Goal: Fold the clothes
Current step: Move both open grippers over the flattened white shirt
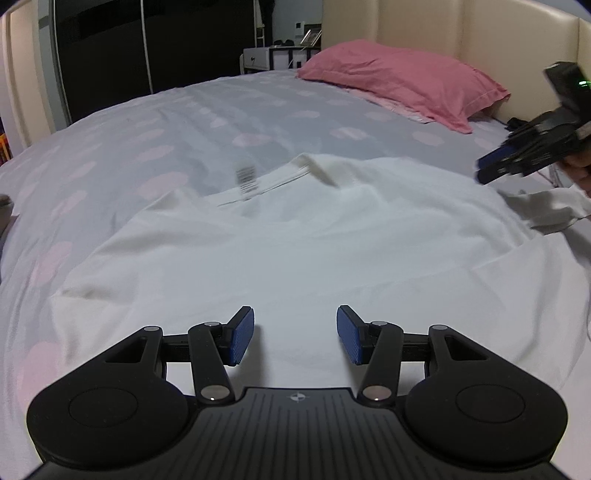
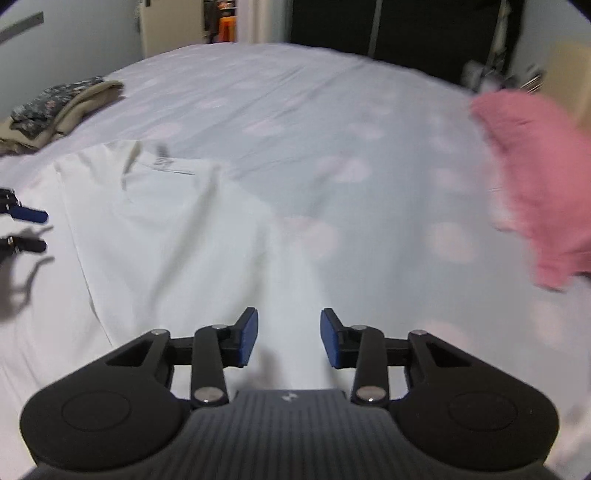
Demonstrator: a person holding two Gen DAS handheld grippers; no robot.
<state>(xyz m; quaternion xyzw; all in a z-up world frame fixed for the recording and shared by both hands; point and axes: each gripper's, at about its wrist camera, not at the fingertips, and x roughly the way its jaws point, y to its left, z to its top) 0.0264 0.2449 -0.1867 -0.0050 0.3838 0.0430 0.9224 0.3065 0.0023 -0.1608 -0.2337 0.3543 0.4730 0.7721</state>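
A white T-shirt (image 1: 295, 240) lies spread on the bed with its collar and label (image 1: 246, 181) at the far side. My left gripper (image 1: 295, 334) hovers over the shirt's near part, open, with nothing between its blue pads. My right gripper (image 1: 484, 168) hangs at the right edge above a crumpled sleeve (image 1: 546, 210). In the right wrist view the shirt (image 2: 166, 229) lies left of centre, and a strip of its white cloth (image 2: 295, 288) runs below my open right gripper (image 2: 289, 338). No cloth is pinched. My left gripper (image 2: 26, 229) shows at the far left.
The bed has a pale sheet (image 1: 166, 147) with pink spots. A pink pillow (image 1: 399, 81) rests against the cream headboard (image 1: 480, 33), blurred in the right wrist view (image 2: 535, 184). A stack of folded clothes (image 2: 55, 110) sits at the bed's far left. A nightstand (image 1: 273, 57) stands beyond the bed.
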